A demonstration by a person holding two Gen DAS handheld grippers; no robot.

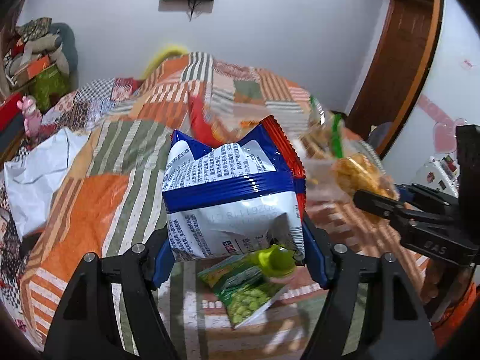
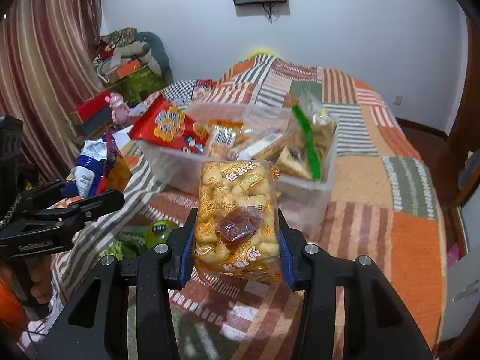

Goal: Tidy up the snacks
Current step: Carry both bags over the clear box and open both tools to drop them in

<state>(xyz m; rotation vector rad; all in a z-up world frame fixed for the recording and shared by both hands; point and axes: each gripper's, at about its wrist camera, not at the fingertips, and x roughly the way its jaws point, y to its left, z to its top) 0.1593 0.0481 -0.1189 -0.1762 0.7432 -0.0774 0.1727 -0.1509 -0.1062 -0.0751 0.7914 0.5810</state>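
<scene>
left gripper (image 1: 237, 258): black frame | blue pads | silver screws | right gripper (image 2: 237, 249): same

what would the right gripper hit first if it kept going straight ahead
Probably the clear plastic bin of snacks just beyond the yellow puff pack held by the right gripper; depth is uncertain.

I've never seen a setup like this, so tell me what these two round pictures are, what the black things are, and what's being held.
Each picture comes from a camera on handheld tongs, looking along their two fingers. A person holds one pair per hand. The left tongs grip a blue-and-white snack bag; the right tongs grip a clear pack of golden puffed snacks. Below is a patchwork bedspread with a clear plastic bin of snacks, plus a green pea packet.
</scene>
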